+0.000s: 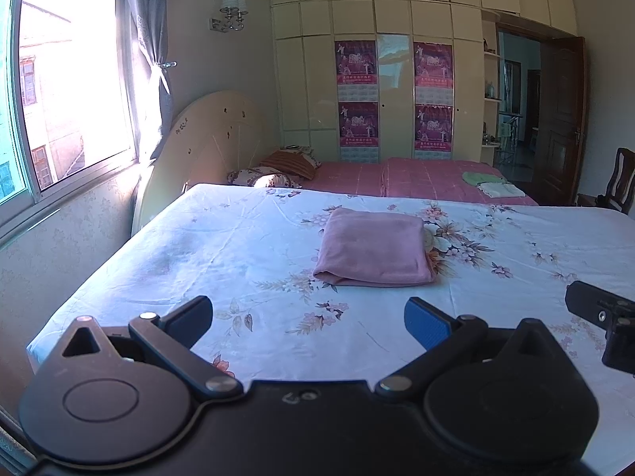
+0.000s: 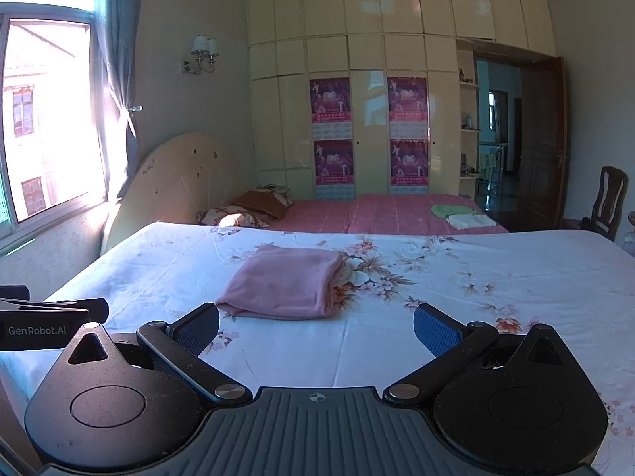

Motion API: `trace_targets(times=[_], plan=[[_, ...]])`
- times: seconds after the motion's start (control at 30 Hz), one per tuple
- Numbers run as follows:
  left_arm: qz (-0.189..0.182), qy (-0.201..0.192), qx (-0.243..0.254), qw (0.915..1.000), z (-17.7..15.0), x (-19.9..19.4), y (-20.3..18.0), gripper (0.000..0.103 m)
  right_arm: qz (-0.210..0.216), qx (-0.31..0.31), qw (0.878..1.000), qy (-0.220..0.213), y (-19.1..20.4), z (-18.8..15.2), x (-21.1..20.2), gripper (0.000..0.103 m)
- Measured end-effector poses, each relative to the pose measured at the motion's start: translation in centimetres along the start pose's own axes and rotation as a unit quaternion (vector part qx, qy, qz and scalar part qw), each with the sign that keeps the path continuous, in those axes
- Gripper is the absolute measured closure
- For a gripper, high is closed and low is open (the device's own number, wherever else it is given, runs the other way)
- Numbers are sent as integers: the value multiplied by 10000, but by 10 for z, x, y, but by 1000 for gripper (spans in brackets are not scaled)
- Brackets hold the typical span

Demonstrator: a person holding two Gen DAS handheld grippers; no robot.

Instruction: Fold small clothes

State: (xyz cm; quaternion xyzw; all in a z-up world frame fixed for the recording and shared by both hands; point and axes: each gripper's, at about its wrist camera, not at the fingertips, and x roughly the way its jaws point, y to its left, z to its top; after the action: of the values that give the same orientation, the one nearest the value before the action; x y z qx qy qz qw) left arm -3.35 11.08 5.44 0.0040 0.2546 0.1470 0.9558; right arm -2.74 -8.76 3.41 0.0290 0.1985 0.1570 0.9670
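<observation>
A folded pink cloth [image 1: 373, 248] lies flat on the white floral bedsheet [image 1: 222, 246], near the middle. It also shows in the right wrist view [image 2: 283, 283]. My left gripper [image 1: 309, 323] is open and empty, held above the sheet a short way in front of the cloth. My right gripper [image 2: 316, 331] is open and empty too, just in front of the cloth's near edge. The right gripper's body shows at the right edge of the left wrist view [image 1: 603, 323]. The left gripper's body shows at the left edge of the right wrist view [image 2: 47, 319].
A pink bed [image 1: 416, 178] stands behind, with pillows [image 1: 278, 170] and folded green and white clothes [image 1: 492, 184]. A window [image 1: 59, 99] and wall are at the left. A wardrobe [image 1: 393, 79], an open door [image 1: 559, 119] and a chair [image 1: 621, 182] stand at the back right.
</observation>
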Motion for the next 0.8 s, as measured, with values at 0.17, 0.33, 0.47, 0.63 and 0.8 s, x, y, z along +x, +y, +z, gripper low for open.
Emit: trace_targets(times=[0.17, 0.33, 0.47, 0.63, 0.8], plan=[[-2, 13, -5, 10000, 0, 0, 0, 0, 11, 5, 10000, 18, 0, -1, 1, 0], [-14, 24, -1, 10000, 1, 1, -3, 0, 22, 14, 10000, 34, -2, -1, 2, 0], [-18, 32, -7, 10000, 1, 1, -3, 0, 12, 17, 10000, 40, -4, -1, 3, 0], [-37, 45, -13, 10000, 1, 2, -4, 0, 10, 11, 10000, 56, -4, -1, 4, 0], [-52, 89, 20, 9999, 0, 4, -8, 0, 18, 15, 9999, 101, -3, -1, 9, 0]])
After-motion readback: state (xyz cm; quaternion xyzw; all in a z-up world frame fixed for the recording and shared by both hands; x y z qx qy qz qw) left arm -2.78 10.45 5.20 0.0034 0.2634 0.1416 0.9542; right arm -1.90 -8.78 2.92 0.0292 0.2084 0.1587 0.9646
